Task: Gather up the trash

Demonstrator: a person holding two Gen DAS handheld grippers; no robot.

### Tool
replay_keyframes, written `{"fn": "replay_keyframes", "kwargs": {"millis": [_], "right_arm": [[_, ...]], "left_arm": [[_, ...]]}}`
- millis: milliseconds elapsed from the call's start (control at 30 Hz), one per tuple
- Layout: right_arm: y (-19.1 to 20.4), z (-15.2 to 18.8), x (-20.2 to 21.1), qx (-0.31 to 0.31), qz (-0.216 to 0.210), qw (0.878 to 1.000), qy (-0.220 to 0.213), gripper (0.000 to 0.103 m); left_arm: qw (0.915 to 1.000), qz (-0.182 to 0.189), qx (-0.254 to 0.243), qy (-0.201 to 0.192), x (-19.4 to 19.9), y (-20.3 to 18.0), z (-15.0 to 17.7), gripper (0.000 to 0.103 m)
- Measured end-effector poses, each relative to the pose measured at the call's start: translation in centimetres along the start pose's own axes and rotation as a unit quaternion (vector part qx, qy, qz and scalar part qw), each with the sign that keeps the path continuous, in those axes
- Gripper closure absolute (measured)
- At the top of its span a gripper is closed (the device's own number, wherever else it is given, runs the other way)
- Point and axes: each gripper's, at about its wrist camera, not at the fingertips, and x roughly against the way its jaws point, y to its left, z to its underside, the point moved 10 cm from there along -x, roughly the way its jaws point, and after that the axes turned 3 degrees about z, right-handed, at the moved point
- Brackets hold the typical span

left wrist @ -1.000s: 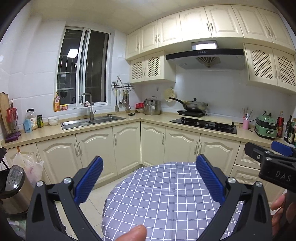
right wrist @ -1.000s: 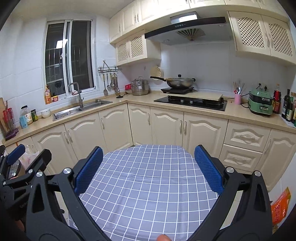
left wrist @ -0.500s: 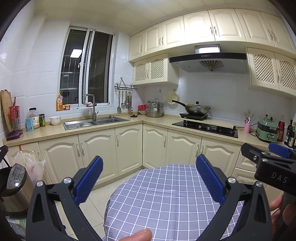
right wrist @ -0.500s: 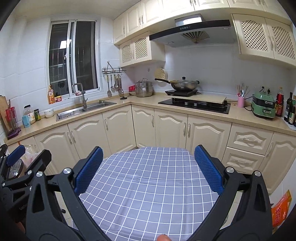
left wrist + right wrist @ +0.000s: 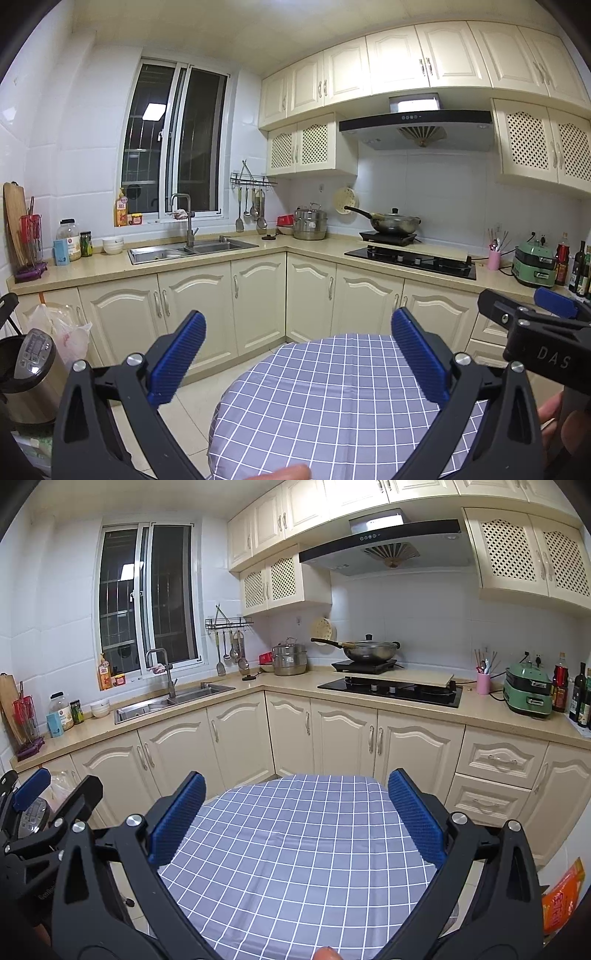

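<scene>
Hovering above the checkered desk, the left claw and right claw both gaped wide, gripping nothing.

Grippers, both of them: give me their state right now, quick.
Left gripper: open, holding nothing, above the checked tablecloth.
Right gripper: open, holding nothing, above the same tablecloth.

Cream cabinets line white-tiled walls beside a dark window.
</scene>
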Motion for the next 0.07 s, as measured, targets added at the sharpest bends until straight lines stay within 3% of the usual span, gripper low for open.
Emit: {"fn": "replay_keyframes", "kwargs": {"millis": [67], "right_arm": [[-0.05,0.01,-0.03,-0.002,-0.001,1.0,0.0,0.006]], "left_arm": [[1.0,0.001,0.0,0.002,-0.08,-0.25,0.02,0.004]]}}
